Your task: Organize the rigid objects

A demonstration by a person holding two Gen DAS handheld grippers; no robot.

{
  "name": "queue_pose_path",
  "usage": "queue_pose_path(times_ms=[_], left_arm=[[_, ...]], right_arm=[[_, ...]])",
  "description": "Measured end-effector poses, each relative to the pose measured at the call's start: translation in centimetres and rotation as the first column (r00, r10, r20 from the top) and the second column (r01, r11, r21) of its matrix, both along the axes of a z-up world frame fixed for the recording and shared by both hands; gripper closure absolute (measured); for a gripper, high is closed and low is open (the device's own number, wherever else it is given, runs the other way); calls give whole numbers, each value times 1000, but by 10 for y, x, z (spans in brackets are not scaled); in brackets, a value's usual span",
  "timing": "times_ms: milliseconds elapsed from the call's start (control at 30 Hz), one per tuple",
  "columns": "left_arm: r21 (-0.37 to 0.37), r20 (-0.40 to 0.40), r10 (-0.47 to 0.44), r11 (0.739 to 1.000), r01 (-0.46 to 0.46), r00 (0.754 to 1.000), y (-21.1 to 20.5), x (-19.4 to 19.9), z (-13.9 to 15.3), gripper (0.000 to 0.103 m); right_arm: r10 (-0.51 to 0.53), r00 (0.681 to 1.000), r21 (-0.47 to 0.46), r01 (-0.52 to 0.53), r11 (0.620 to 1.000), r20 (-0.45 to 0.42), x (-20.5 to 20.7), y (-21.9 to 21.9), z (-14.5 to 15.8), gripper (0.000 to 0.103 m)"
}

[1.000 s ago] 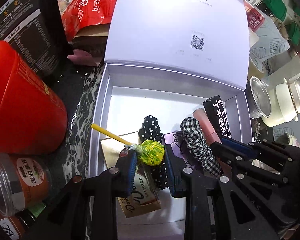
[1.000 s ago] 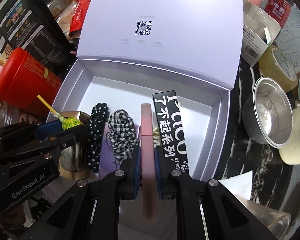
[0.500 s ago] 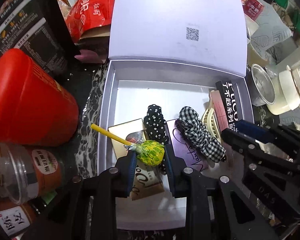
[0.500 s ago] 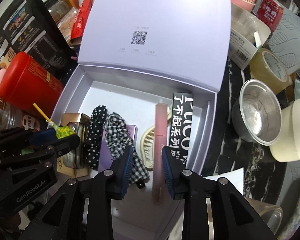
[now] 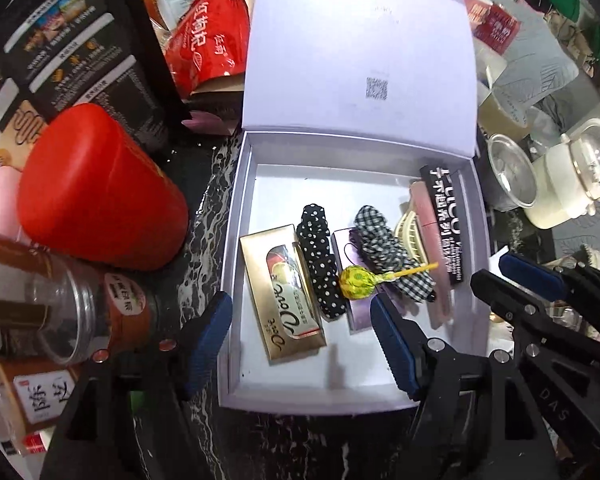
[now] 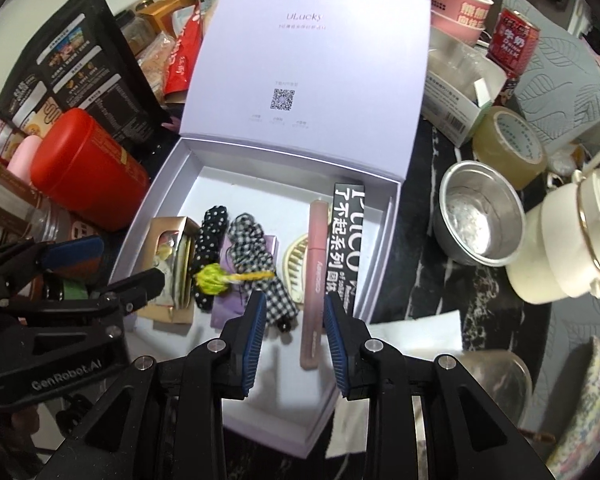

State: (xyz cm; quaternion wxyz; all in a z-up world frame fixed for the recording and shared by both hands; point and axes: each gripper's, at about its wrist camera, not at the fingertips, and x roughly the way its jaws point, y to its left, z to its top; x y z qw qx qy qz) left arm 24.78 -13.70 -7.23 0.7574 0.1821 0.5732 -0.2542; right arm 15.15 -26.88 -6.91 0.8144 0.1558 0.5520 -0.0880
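Note:
An open lilac box (image 5: pixel 236 248) (image 6: pixel 384 240) holds a gold packet (image 5: pixel 284 292), a dotted scrunchie (image 5: pixel 320 252), a checked scrunchie (image 5: pixel 380 244), a cream hair clip (image 6: pixel 296 260), a pink tube (image 6: pixel 315 264) and a black carton (image 6: pixel 346 240). A yellow-green lollipop (image 5: pixel 358 278) (image 6: pixel 212 278) lies across the scrunchies. My left gripper (image 5: pixel 300 340) is open and empty above the box's near part. My right gripper (image 6: pixel 296 328) is open and empty just above the pink tube's near end.
A red canister (image 5: pixel 96 200), jars (image 5: pixel 84 312) and black bags (image 5: pixel 60 40) crowd the left. On the right stand a steel bowl (image 6: pixel 480 220), a cream kettle (image 6: pixel 572 240), a tape roll (image 6: pixel 508 148) and cartons (image 6: pixel 460 92). The lid (image 6: pixel 312 60) stands up behind.
My left gripper opened and let the lollipop fall onto the scrunchies. My right gripper opened, released the pink tube and both grippers drew back.

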Motion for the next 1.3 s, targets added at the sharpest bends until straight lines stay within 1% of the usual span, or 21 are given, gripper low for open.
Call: queue_pose_path(times_ms=[167,367,500,700,833,933,1067,1300], left_arm=[[-16,31,15,1000,-14,999,9,-12,19,32],[-38,65,46,998,-44,997,20,-27,50,32],[-52,97,58,997,-53,994,28,-36,68,32],[-76,123,82,994,-72,989,41,-53,88,32],[-83,141,92,993,-81,986,49,-68,97,32],[-85,143,108,992,-96,984,57,-78,101,32],[-79,141,125,990,-115,982,66,-96,102,32],[-68,136,147,988,-139,980,80,-125,99,32]], right_arm=[[2,1000,-16,-2,1000,19,-11,5,17,73],[9,999,-30,-7,1000,54,-25,14,40,73],[25,997,-54,-21,998,73,-35,21,56,70],[55,993,-83,-46,995,102,-52,34,77,70],[64,990,-91,-53,994,124,-63,40,88,69],[70,988,-96,-57,994,138,-74,45,95,62],[82,987,-90,-70,993,140,-87,50,97,62],[106,987,-81,-96,992,125,-114,62,91,62]])
